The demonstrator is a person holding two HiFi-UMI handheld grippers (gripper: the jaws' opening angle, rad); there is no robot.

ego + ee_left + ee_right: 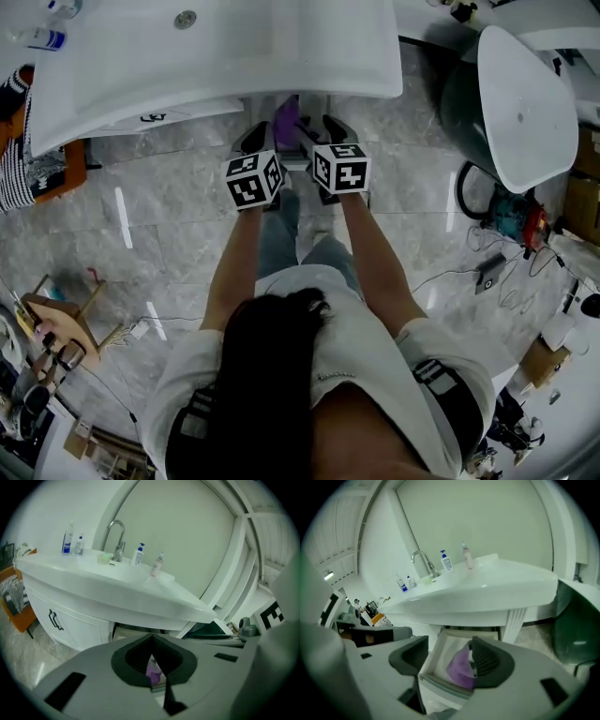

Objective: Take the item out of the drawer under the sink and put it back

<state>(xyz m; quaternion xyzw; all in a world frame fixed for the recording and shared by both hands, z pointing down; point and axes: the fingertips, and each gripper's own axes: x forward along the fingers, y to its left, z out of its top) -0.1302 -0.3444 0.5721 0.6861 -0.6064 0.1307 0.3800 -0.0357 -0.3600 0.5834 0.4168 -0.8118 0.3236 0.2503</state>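
The drawer (436,656) under the sink (234,56) is pulled out, and the purple item (459,667) lies inside it. It looks soft and crumpled. It sits in the right half of the drawer as the right gripper view shows it, with its near end close to the front rim. The head view places the item (286,120) just below the sink's front edge, partly under the overhang. Neither tool holds it. The right gripper (449,644) hangs over the drawer with its jaws wide apart, and the right jaw is already beside the item. The left gripper (151,641) has its pads drawn together with nothing between them, and only a sliver of purple shows beyond them. I judge the step in hand to be the right gripper's reach for the item. To do it well, lower that gripper straight down so its jaws straddle the bunched middle of the item, clear of the drawer's right wall and front rim. Close on a thick fold, since a thin edge of something this limp would likely slip or trail. Lift toward the front edge rather than straight up, because the sink's overhang leaves little headroom. The left gripper seems best kept by the drawer's left front corner, ready to steady the drawer if it rolls.
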